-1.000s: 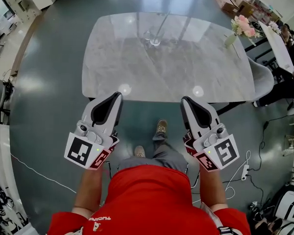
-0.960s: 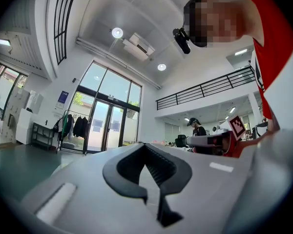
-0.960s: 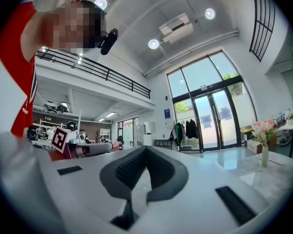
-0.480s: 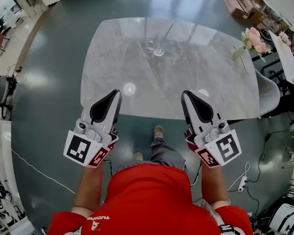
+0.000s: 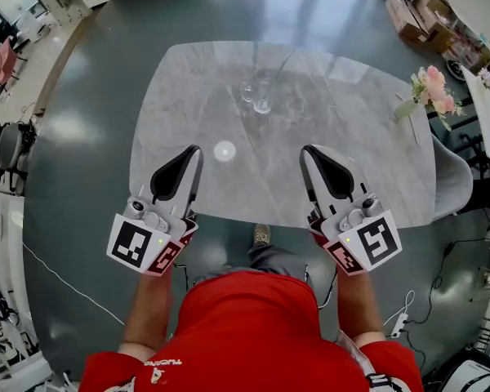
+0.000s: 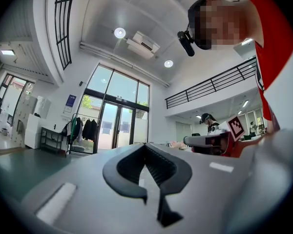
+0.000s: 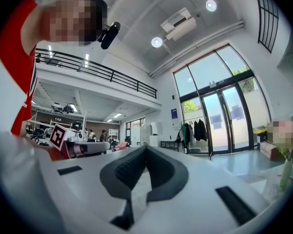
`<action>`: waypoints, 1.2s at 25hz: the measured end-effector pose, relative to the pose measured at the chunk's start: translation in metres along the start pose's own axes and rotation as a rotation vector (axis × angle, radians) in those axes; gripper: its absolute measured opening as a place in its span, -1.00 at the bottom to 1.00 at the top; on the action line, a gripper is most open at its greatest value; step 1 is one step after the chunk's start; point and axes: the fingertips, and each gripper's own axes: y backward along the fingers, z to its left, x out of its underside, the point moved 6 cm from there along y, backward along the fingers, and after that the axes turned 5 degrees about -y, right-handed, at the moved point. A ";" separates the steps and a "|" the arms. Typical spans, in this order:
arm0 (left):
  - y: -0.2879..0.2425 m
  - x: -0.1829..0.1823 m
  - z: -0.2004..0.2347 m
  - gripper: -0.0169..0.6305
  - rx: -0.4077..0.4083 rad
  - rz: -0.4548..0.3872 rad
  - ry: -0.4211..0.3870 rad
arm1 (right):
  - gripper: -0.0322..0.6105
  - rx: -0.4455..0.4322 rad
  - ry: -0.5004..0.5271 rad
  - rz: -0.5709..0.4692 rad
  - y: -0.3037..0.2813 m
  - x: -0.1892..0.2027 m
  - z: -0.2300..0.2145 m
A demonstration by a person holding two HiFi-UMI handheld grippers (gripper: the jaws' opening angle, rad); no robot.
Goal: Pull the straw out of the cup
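2 grippers hover over the near edge of the marble table (image 5: 367, 149): the left gripper (image 5: 193, 151) and the right gripper (image 5: 308, 151), each with jaws pressed together on nothing. Well beyond them, the straw (image 5: 276, 73) leans in the cup (image 5: 263, 104) at the table's far middle.

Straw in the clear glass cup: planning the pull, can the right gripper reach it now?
Probably not yet: right gripper hangs at grey marble table's near edge, clear glass cup far across; nothing between.

We read no word for sure. The red shirt's (image 5: 245, 325) white lettering (image 5: 165, 365) and the blue wall sign (image 7: 174, 113) are illegible.
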 end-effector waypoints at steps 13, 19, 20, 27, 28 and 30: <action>-0.080 0.012 0.013 -0.93 -0.067 0.003 -0.027 | -0.90 -0.067 0.021 0.037 -0.043 0.006 -0.082; -0.104 0.023 0.025 -0.93 -0.080 0.021 -0.034 | -0.90 -0.078 0.030 0.080 -0.069 0.019 -0.108; -0.107 0.025 0.028 -0.93 -0.080 0.023 -0.033 | -0.90 -0.077 0.030 0.086 -0.074 0.021 -0.110; -0.125 0.045 0.051 -0.93 -0.055 0.041 -0.016 | -0.90 -0.034 0.041 0.112 -0.101 0.030 -0.119; -0.127 0.049 0.054 -0.93 -0.049 0.045 -0.014 | -0.90 -0.024 0.039 0.115 -0.104 0.031 -0.121; -0.133 0.056 0.059 -0.93 -0.038 0.052 -0.010 | -0.90 -0.002 0.031 0.125 -0.111 0.037 -0.125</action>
